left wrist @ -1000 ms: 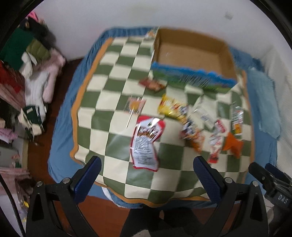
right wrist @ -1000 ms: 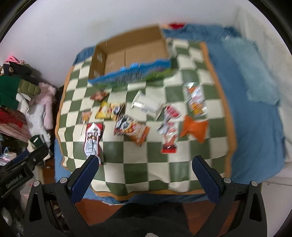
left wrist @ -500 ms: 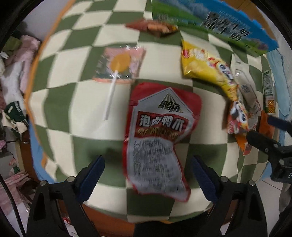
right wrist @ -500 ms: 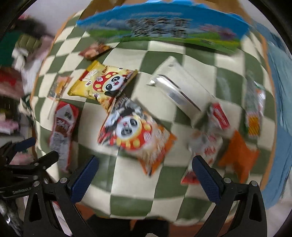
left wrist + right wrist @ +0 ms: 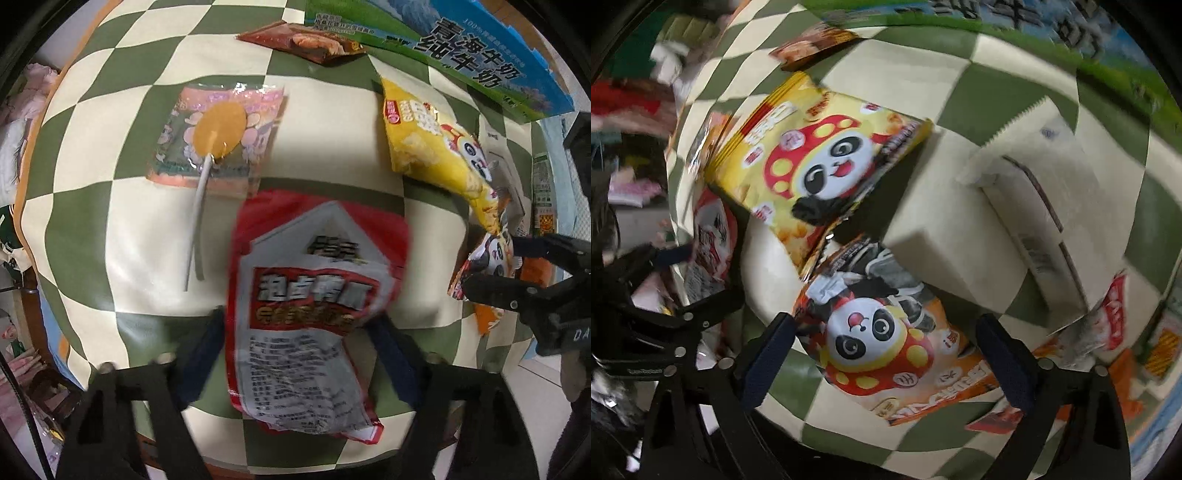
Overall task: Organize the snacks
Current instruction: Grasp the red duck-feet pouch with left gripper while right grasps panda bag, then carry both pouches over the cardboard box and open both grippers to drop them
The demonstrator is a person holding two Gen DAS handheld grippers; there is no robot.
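A red and grey snack packet (image 5: pixel 306 314) lies on the green and cream checked cloth (image 5: pixel 110 229). My left gripper (image 5: pixel 299 350) points straight down over it. Its jaws are closing, and the blurred pads press the packet's two long edges, which bow up. An orange panda packet (image 5: pixel 886 339) lies between the fingers of my right gripper (image 5: pixel 886 354). Those jaws are closing slightly but still stand wide, with the pads off the packet. A yellow panda packet (image 5: pixel 820 166) overlaps the orange packet's far end.
A wrapped lollipop (image 5: pixel 218 129) lies left of the red packet and a brown packet (image 5: pixel 306 44) beyond it. The cardboard box with a blue and green side (image 5: pixel 461 62) stands at the far edge. A long white packet (image 5: pixel 1027 206) and red-white packets (image 5: pixel 1115 314) lie right.
Both grippers have dropped close to the cloth. The left fingers have closed in onto the red packet. The right gripper has come down around the orange panda packet.
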